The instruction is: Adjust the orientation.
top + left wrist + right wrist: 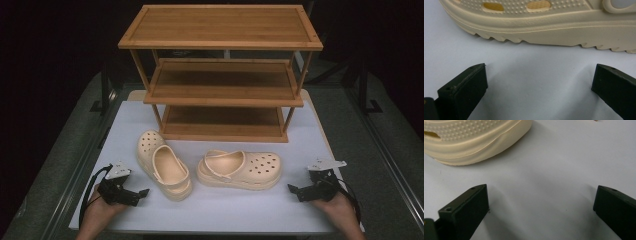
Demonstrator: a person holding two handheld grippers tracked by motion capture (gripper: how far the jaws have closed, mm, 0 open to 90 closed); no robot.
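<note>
two cream foam clogs, perforated, pebbled and tread-soled, are laid on the white table (225, 205) before a slatted wooden rack (222, 75): the left clog (164, 164) and the right clog (239, 169). the left gripper (142, 192) and right gripper (292, 190) are held spread wide, empty, beside them.

You are facing a white table (225, 205) with a three-tier wooden shelf rack (222, 75) standing at its far middle. Grey floor (395, 130) runs along the left and right sides. Beyond the rack, the far part of the room is dark.
</note>
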